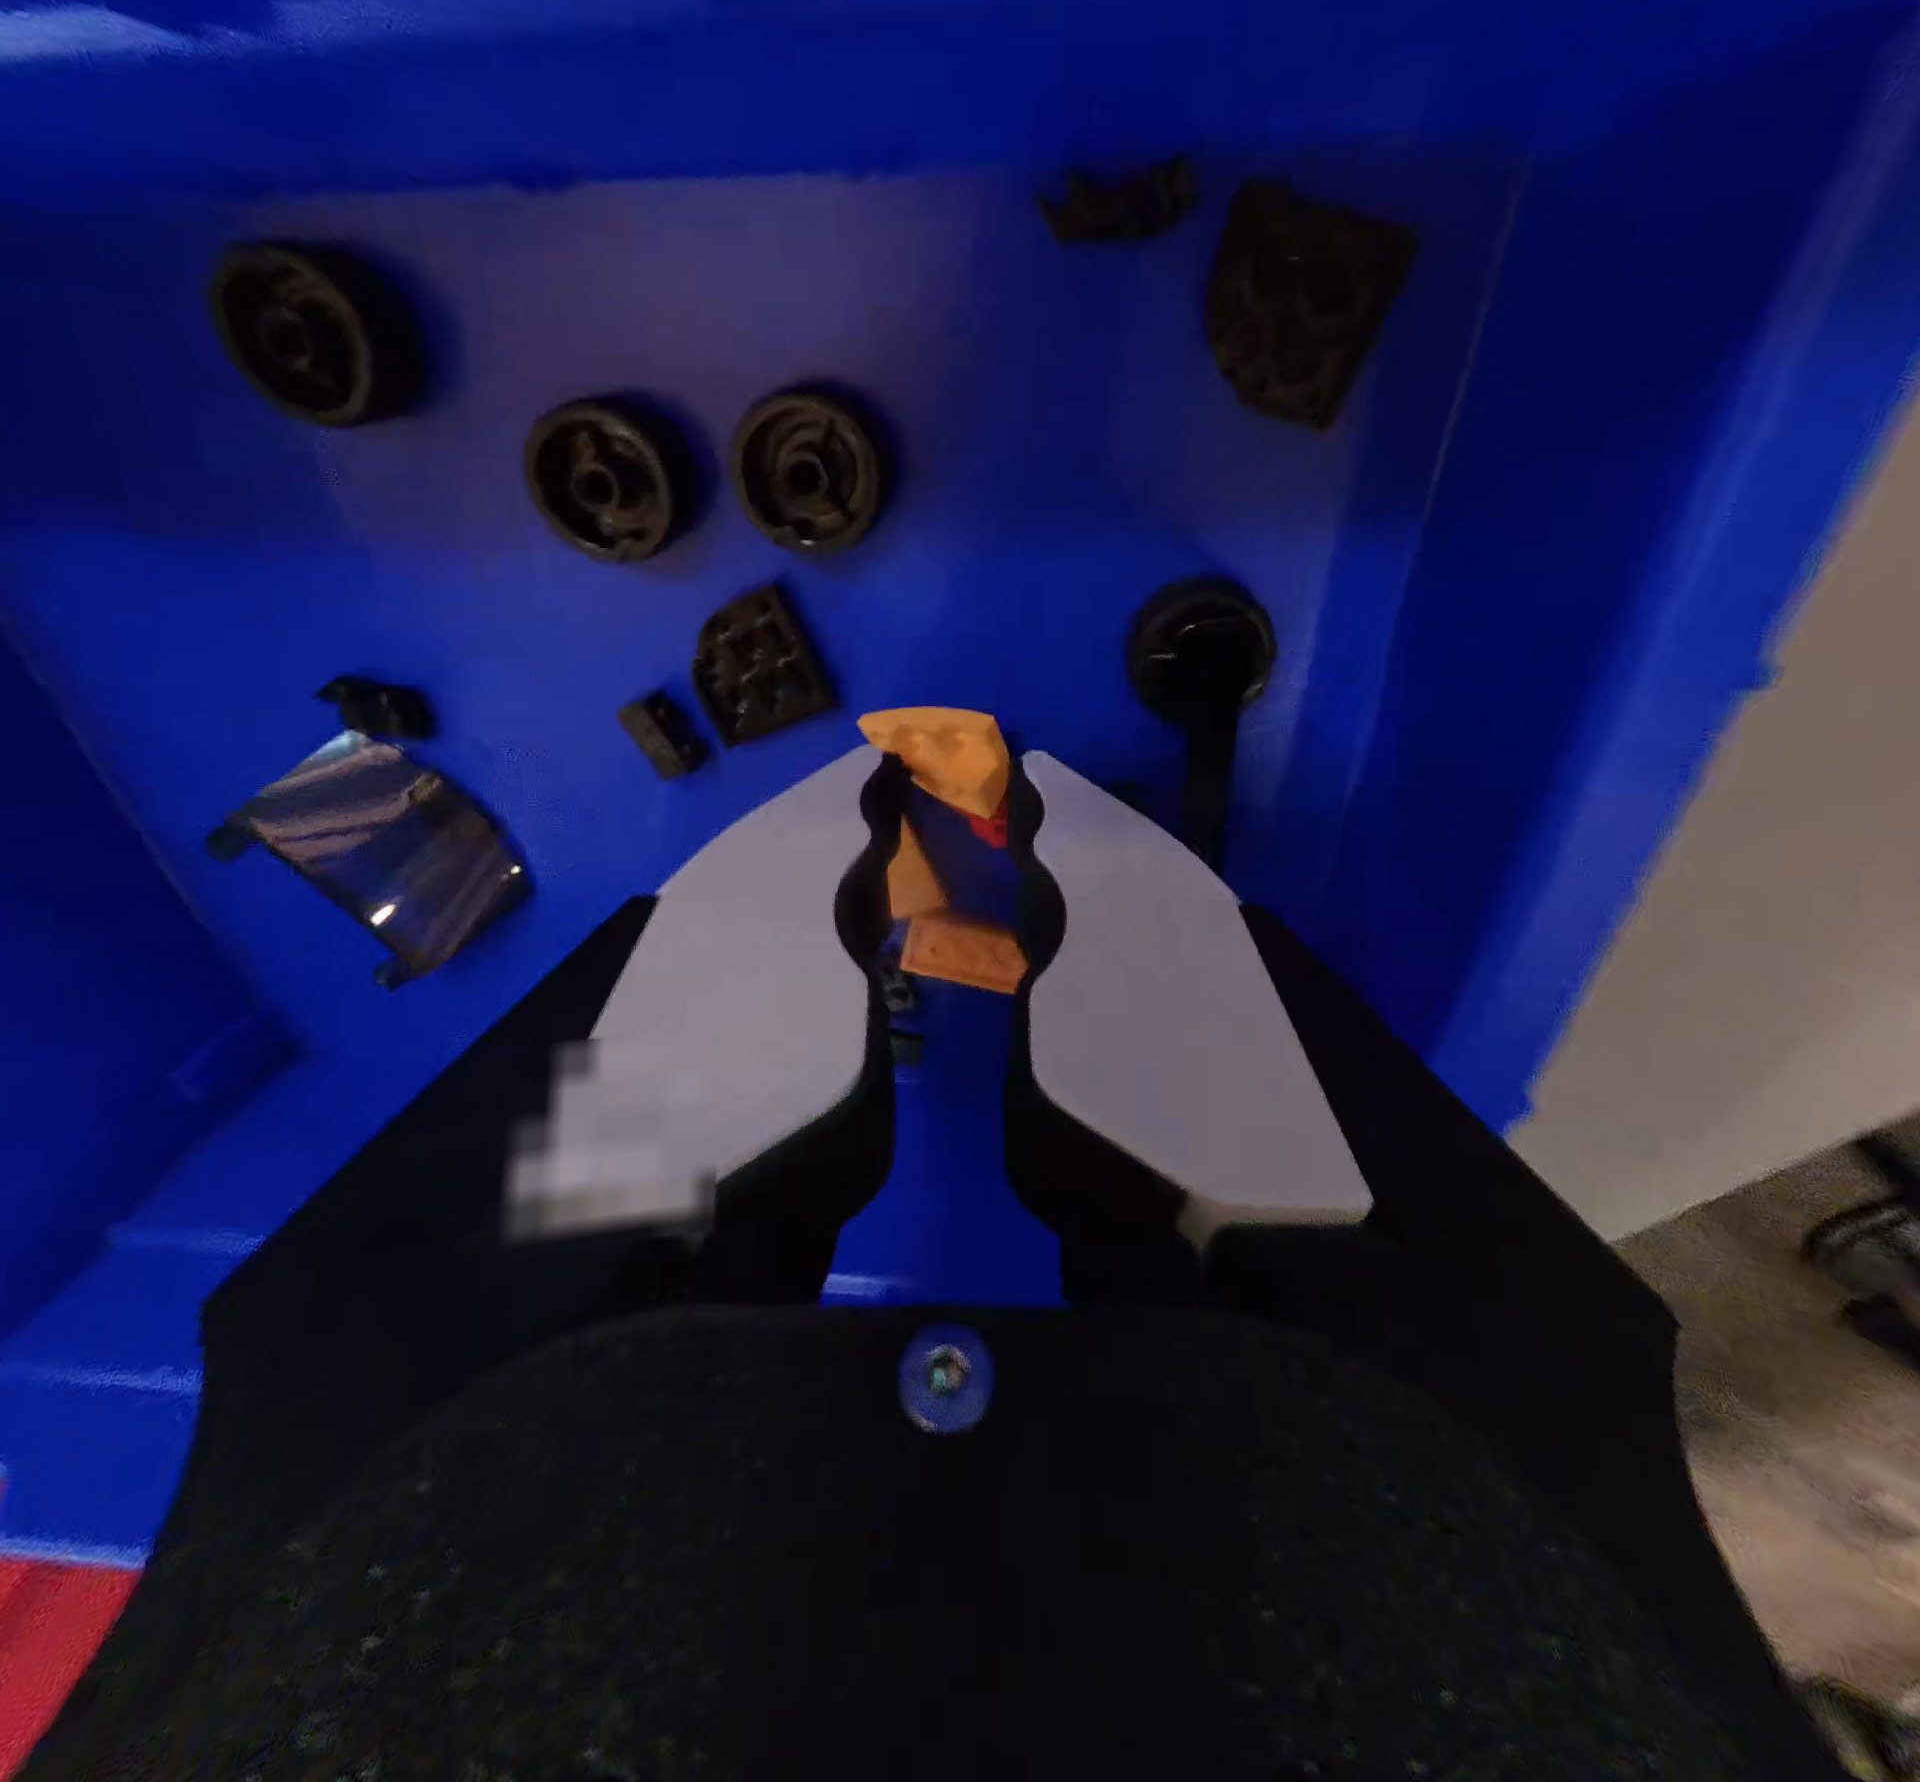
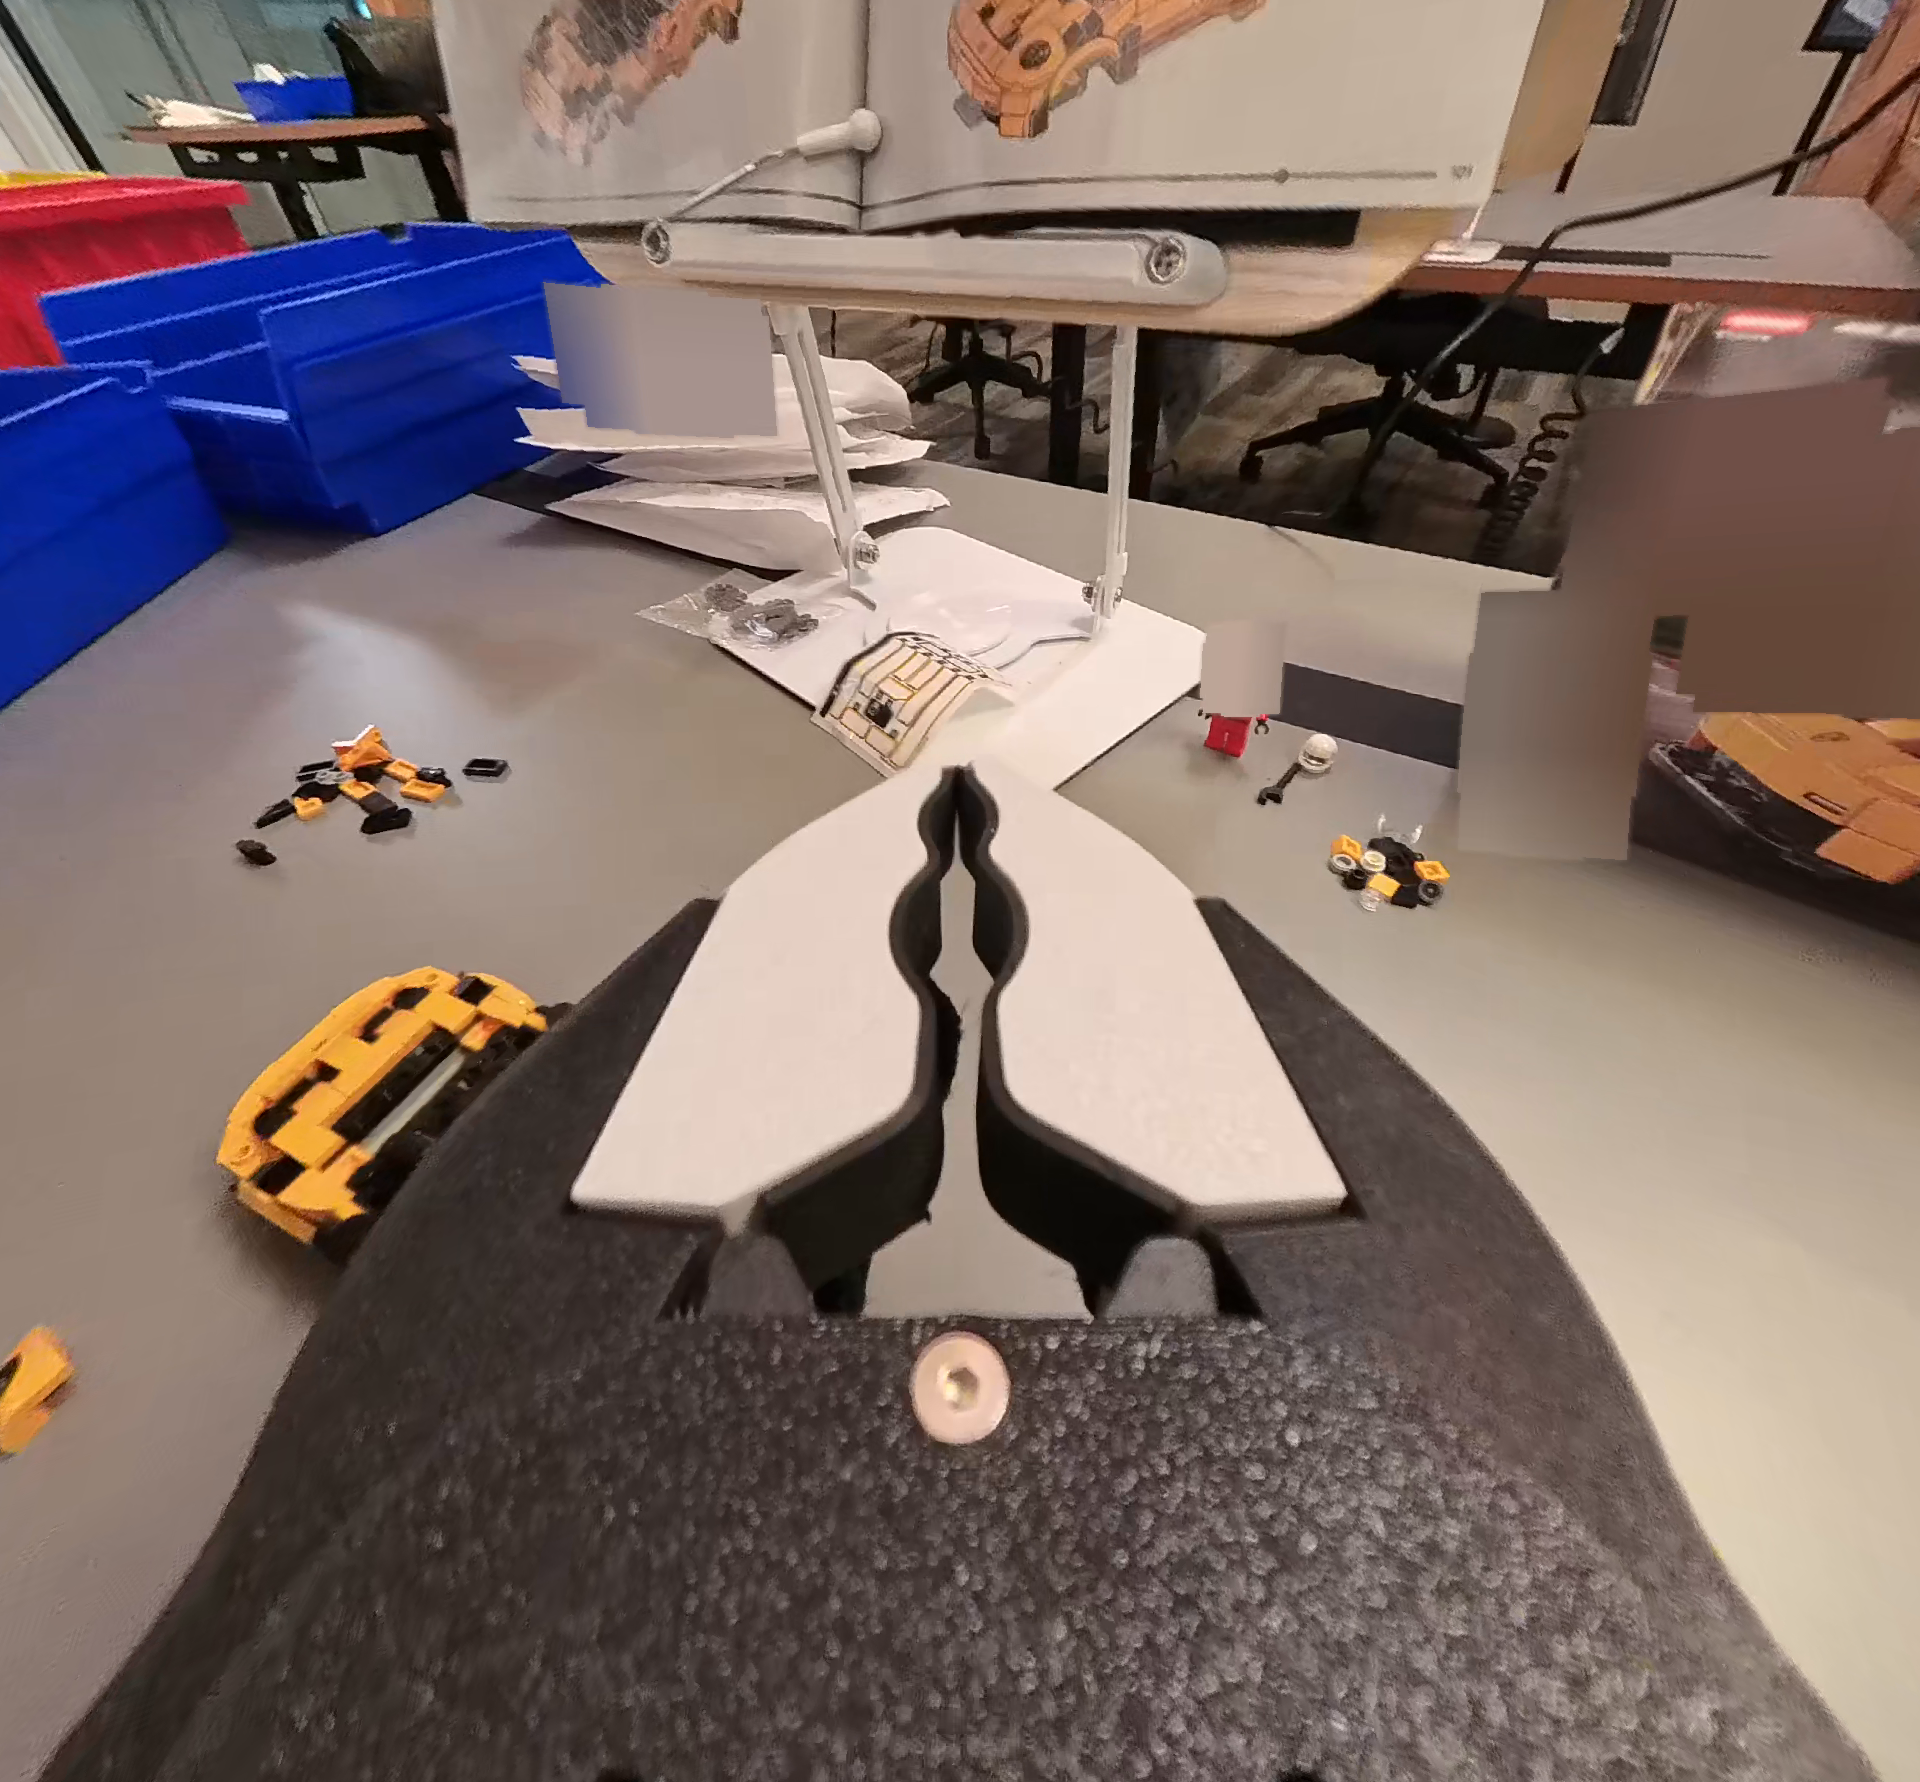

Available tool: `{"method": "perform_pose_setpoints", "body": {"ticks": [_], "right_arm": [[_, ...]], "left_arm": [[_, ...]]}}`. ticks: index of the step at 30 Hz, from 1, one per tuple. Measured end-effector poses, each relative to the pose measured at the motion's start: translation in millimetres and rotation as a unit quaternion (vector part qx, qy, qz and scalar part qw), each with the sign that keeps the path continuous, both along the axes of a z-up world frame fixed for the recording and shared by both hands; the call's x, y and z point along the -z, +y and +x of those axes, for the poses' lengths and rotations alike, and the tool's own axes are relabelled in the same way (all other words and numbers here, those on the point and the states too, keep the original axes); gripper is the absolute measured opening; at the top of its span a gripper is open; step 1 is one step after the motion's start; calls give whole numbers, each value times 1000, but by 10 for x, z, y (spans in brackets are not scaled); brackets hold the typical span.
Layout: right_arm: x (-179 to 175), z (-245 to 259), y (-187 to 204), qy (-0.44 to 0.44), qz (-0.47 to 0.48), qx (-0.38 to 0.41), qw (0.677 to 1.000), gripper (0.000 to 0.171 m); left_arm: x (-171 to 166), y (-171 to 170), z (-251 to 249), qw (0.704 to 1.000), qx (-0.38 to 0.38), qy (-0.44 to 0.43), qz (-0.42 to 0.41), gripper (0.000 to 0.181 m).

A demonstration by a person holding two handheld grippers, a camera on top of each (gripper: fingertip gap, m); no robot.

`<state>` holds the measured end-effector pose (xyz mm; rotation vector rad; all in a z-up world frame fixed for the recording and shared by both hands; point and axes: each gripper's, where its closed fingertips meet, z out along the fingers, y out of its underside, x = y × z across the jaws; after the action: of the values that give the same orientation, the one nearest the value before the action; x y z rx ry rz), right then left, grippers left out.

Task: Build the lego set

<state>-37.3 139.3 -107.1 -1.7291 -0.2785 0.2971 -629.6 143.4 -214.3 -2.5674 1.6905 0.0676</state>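
My left gripper point(image 1: 951, 776) is inside a blue bin point(image 1: 935, 70) and is shut on a small orange lego piece point(image 1: 945, 756) with a bit of red on it. Black lego wheels point(image 1: 613, 475) and black plates point(image 1: 1299, 298) lie on the bin floor beyond it. My right gripper point(image 2: 961, 782) is shut and empty, held above the grey table point(image 2: 520, 652). A partly built yellow and black lego car point(image 2: 364, 1098) lies on the table to its left. The open instruction booklet point(image 2: 935, 18) stands on a white stand straight ahead.
Loose piles of black and orange pieces point(image 2: 364, 782) and small pieces point(image 2: 1387, 865) lie left and right. A sticker sheet point(image 2: 914, 683), a red minifigure point(image 2: 1231, 730), a white helmet point(image 2: 1320, 750), blue bins point(image 2: 312, 382) and a red bin point(image 2: 94, 236) are in view. Left tips to right tips: about 60 cm.
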Motion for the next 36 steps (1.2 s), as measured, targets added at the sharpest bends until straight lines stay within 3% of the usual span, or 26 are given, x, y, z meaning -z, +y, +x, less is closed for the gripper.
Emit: {"method": "perform_pose_setpoints", "body": {"ticks": [3,6,8,10,13,16,21,23,25,27,32,34,36], "right_arm": [[-113,-199,-88,-28,17,-48,998,0],[-272,-771,-268,-65,38,-173,982,0],[-398,-1248,-458,-101,68,-269,955,0],[-518,-1689,-685,-137,106,-355,919,2],[-675,-2160,-1037,-149,129,-462,865,6],[-709,-2317,-1275,-202,143,-510,824,15],[-515,-2172,-1432,-287,140,-508,800,18],[-412,-2111,-1467,-310,137,-501,796,19],[-350,-2041,-1490,-308,128,-495,803,10],[-352,-1981,-1456,-278,120,-470,829,6],[-410,-1748,-1141,-63,60,-333,939,5],[-452,-1673,-1093,68,21,-310,948,5],[-483,-1597,-1040,194,-19,-297,935,5]], "left_arm": [[-535,-135,473,982,-27,-186,-27,19],[-1298,-561,1324,901,49,-417,-106,19],[-1592,-828,1824,845,105,-500,-159,18],[-1679,-1029,2283,807,157,-534,-198,19],[-1606,-1228,2904,777,215,-538,-244,19],[-1577,-1399,3391,750,257,-539,-286,18],[-1517,-1601,3841,736,299,-513,-326,18],[-1429,-1655,3919,745,314,-486,-332,18],[-1390,-1642,3977,749,308,-482,-334,18],[-1396,-1577,4022,749,284,-499,-330,18],[-1441,-1191,4182,763,158,-595,-199,14],[-1453,-1131,4224,769,142,-614,-107,15],[-1435,-1077,4261,786,139,-603,-3,18]]}}
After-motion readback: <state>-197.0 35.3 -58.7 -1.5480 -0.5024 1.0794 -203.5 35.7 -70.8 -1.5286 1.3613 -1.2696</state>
